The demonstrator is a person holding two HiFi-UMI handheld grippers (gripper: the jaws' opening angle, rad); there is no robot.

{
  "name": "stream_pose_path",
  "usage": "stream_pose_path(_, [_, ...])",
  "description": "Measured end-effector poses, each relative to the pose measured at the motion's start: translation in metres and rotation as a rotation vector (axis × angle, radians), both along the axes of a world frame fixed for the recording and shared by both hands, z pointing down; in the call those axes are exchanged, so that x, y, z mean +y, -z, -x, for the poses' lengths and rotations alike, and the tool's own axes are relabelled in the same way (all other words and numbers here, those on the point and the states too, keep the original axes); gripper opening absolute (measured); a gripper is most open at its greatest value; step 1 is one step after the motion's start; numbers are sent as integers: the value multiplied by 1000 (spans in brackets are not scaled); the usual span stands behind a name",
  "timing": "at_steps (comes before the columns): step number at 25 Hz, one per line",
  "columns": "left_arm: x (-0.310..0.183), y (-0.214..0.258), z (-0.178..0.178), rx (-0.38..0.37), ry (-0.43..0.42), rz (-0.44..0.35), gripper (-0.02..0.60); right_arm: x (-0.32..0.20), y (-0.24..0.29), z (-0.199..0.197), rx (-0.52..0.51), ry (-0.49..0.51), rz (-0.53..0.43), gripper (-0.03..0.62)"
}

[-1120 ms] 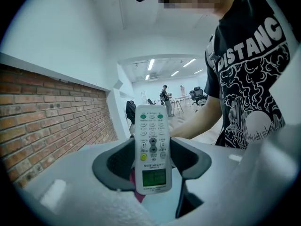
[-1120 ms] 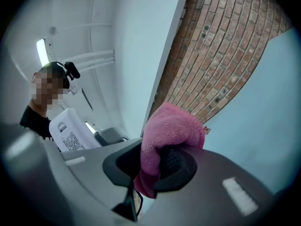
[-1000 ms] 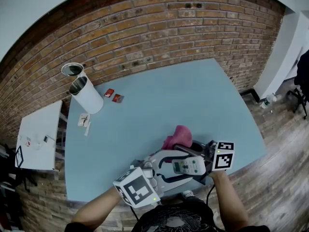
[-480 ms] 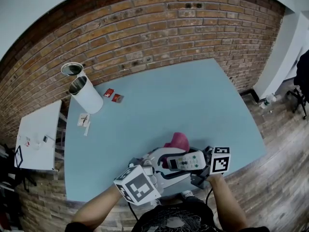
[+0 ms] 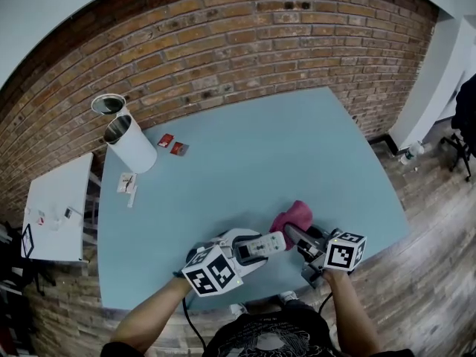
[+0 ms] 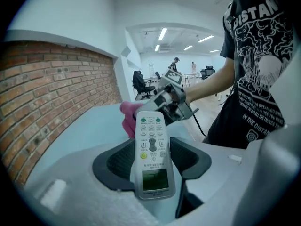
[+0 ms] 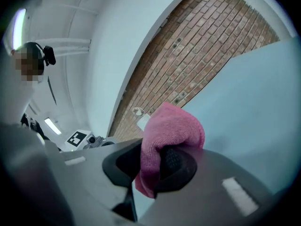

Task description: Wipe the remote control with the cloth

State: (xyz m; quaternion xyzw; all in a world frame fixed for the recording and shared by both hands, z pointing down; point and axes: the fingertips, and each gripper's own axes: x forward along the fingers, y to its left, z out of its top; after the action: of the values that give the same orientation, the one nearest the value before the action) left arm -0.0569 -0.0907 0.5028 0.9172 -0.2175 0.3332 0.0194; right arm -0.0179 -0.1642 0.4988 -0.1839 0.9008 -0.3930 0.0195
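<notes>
The white remote control (image 6: 150, 149) lies lengthwise between the dark pads of my left gripper (image 6: 151, 160), button side up, and the jaws are shut on it. In the head view the remote (image 5: 262, 245) sticks out to the right from the left gripper (image 5: 244, 250), low over the blue table (image 5: 245, 155). My right gripper (image 7: 157, 166) is shut on a bunched pink cloth (image 7: 171, 131). The cloth (image 5: 296, 214) sits just beyond the remote's far end, with the right gripper (image 5: 296, 235) behind it. I cannot tell whether cloth and remote touch.
A white cylinder (image 5: 131, 146) and a metal can (image 5: 109, 104) stand at the table's far left, with small red packets (image 5: 172, 145) and white slips (image 5: 127, 185) nearby. A white side table (image 5: 56, 207) stands to the left. The brick wall (image 5: 223, 43) runs behind.
Both grippers have dropped towards the table. The remote now points right and looks smaller, and the cloth has shifted right to sit by the remote's far end.
</notes>
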Motion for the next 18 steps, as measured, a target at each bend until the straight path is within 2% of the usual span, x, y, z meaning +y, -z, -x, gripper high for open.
stream_pose_path(4, [10,-51,13,-79,4,119,235,-4,-21,-14,93,-46,7,63])
stream_pose_path(7, [16,-79,21,-139,1,178,235,0,-28,-15,106,-47,25,63])
stream_pose_path(15, [19,-102,30,-182,4,238,221,11,-31,-1,115,-9,29,63])
stream_pose_path(18, [21,-111,34,-190,10,244,182,16,-30,9,116,13,29,63])
